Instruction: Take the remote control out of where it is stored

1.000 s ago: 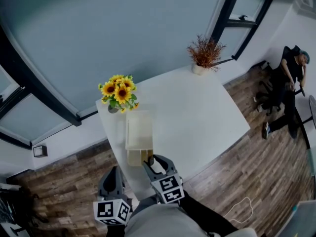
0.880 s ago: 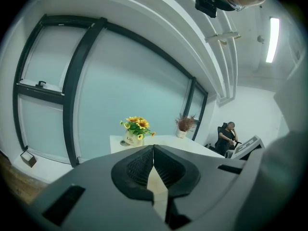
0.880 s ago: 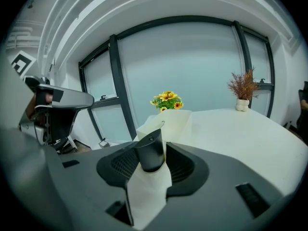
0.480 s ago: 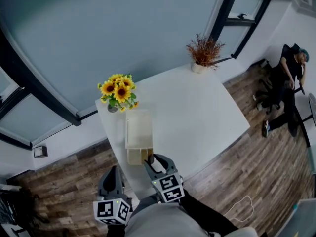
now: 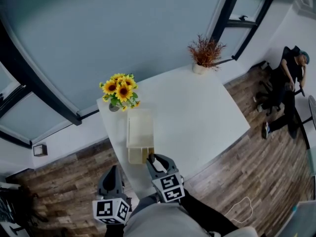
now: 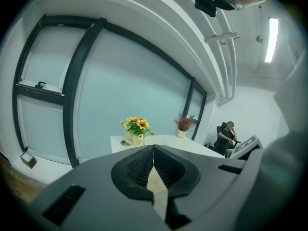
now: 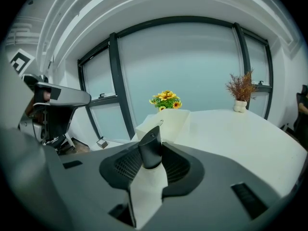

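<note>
A dark remote control (image 7: 150, 143) stands on end in the near compartment of a cream storage box (image 5: 139, 131) at the table's near left. My right gripper (image 5: 151, 158) reaches over that end of the box. Its jaws have just been closing, and in the right gripper view the pads of the right gripper (image 7: 152, 159) press on the remote's dark top from both sides. The cream storage box (image 7: 169, 121) runs away behind it. My left gripper (image 5: 114, 172) hangs off the table's near edge over the floor. In its own view the left gripper (image 6: 153, 150) is shut with nothing in it.
The white table (image 5: 197, 112) carries a vase of sunflowers (image 5: 119, 92) behind the box and a dried plant (image 5: 205, 51) at the far corner. Large windows stand beyond. A person sits in a chair (image 5: 289, 75) at the right on the wood floor.
Both hands stay where they were. The right gripper's fingers look slightly closer together at the near end of the box.
</note>
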Tool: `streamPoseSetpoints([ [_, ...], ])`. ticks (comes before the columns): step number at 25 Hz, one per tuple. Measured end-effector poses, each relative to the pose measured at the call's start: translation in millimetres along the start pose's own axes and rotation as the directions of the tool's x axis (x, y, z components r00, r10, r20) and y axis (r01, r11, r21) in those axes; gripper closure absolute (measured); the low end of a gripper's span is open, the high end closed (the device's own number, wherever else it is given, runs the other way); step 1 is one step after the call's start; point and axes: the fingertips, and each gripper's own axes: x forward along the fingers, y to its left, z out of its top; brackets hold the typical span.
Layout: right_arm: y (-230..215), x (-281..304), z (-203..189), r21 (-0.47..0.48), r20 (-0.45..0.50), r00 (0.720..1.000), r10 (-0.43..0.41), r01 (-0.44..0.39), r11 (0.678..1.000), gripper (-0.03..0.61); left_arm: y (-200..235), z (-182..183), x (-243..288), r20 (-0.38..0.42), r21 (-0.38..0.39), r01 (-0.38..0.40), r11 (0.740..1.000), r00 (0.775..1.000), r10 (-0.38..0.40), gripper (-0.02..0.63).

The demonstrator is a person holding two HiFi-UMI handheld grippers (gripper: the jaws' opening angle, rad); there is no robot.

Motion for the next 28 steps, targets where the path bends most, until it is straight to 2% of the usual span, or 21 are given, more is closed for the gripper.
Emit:
streamPoseSetpoints([
  [28,0.8,-7.4,11.8,-0.034,0.032,0.999,-0.018,0.019,0.999,0.469,5.9,1.1,-2.0,0.013,-0.022,-0.009,1.0,1.0,0.01,0.606],
])
